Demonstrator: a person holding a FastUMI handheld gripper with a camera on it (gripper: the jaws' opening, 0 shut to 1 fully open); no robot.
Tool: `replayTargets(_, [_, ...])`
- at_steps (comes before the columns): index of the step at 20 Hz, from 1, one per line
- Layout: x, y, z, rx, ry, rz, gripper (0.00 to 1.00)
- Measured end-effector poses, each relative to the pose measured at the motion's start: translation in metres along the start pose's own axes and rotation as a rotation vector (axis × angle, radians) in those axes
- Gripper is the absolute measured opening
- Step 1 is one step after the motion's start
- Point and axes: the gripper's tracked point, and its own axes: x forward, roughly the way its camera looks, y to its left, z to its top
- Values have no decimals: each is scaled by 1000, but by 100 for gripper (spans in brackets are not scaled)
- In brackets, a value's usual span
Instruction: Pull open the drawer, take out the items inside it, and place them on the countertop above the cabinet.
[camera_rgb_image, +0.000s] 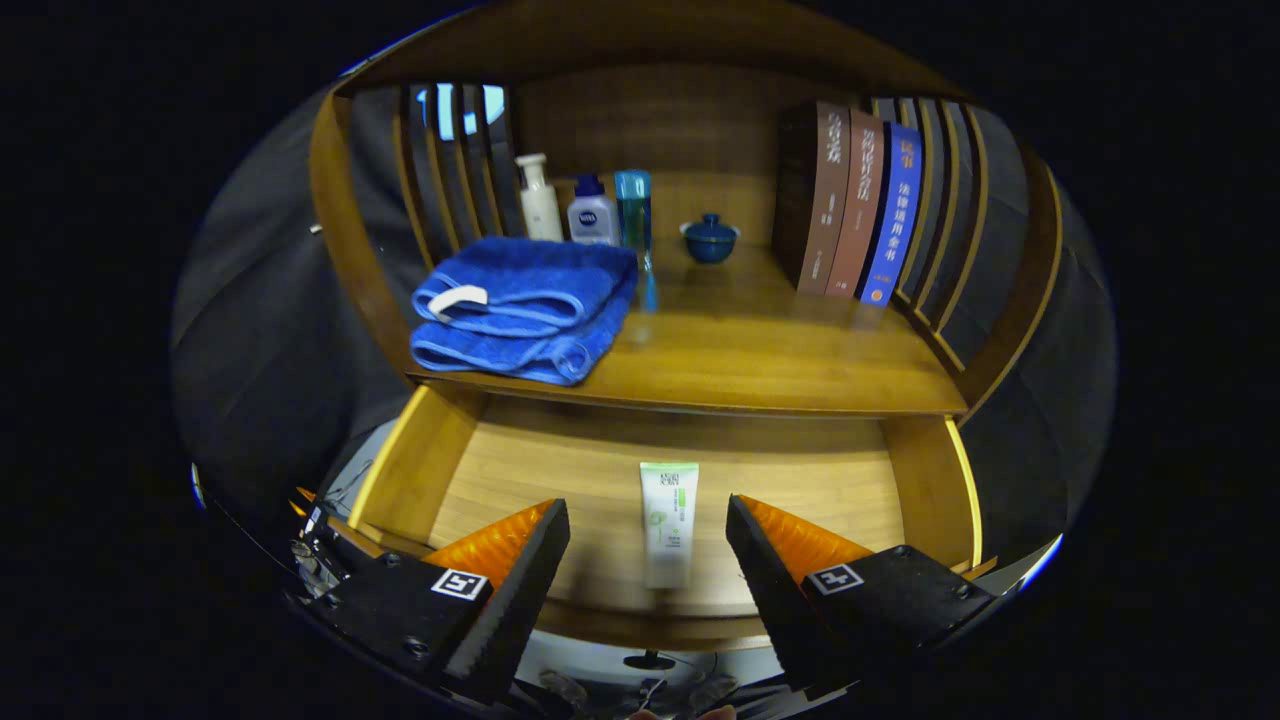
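Drawer (560, 470) is out, so I judge the pull done and the pick in hand; the tube (668, 525) lies flat on the drawer floor at my 12 o'clock, lengthwise between the spread fingers; my gripper (648, 550) is open, gripping nothing; next I must drop straight down, close across the tube, then lift to the countertop (760, 350) beyond, right of the towel (525, 310) at 11.

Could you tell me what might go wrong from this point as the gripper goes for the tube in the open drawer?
1. The tube lies flat on the drawer floor between the open gripper fingers; closing on it there may skid it away.
2. Lifting it out, it could knock the countertop edge overhanging the drawer.
3. The folded blue towel fills the countertop's left side, leaving less placing room.
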Motion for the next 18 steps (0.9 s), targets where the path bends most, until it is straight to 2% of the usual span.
replayTargets(3, [31,-10,-16,21,104,-18,100])
replayTargets(7, [59,-6,-39,60,239,34,100])
replayTargets(10, [74,-13,-44,66,280,13,100])
replayTargets(16, [99,-15,-64,-14,384,-5,100])
replayTargets(18, [106,-16,-66,-14,396,-16,87])
